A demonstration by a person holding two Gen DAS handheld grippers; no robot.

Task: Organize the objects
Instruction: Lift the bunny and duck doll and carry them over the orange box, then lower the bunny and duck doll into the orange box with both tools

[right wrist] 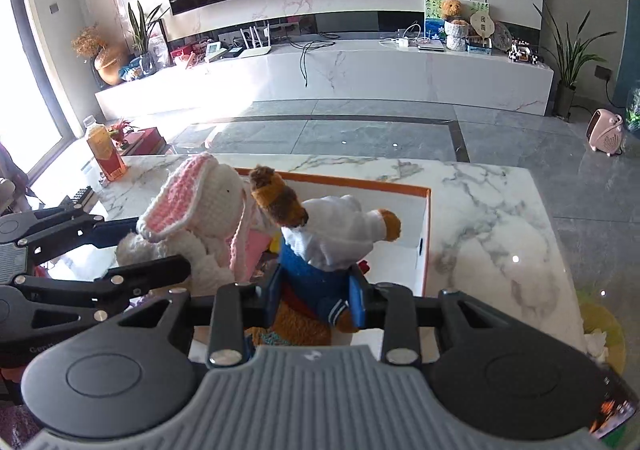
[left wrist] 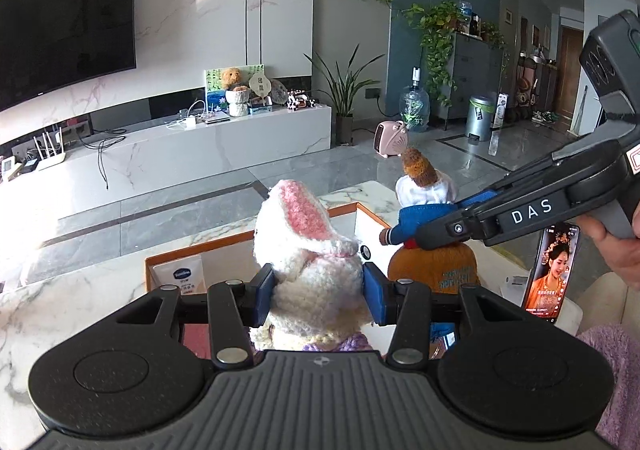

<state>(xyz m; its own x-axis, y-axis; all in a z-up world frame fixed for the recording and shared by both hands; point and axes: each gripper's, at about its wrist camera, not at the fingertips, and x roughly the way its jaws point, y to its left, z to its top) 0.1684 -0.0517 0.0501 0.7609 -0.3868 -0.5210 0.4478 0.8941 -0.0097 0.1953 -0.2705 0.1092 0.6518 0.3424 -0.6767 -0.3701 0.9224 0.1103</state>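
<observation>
My left gripper [left wrist: 320,292] is shut on a white crocheted rabbit [left wrist: 308,262] with pink ears, held upright over a white box with an orange rim [left wrist: 176,252]. The rabbit also shows in the right wrist view [right wrist: 200,218], with the left gripper [right wrist: 188,266] at its side. My right gripper [right wrist: 318,300] is shut on a brown plush doll in a white hood and blue clothes [right wrist: 324,246], held beside the rabbit over the same box [right wrist: 426,226]. In the left wrist view the doll [left wrist: 420,190] sits in the right gripper [left wrist: 420,238].
The box stands on a marble table [right wrist: 488,218]. An orange plush [left wrist: 436,268] lies in the box under the doll. A phone [left wrist: 550,270] stands lit at the right. A juice bottle [right wrist: 106,152] stands at the table's far left. A TV console [right wrist: 360,66] lies beyond.
</observation>
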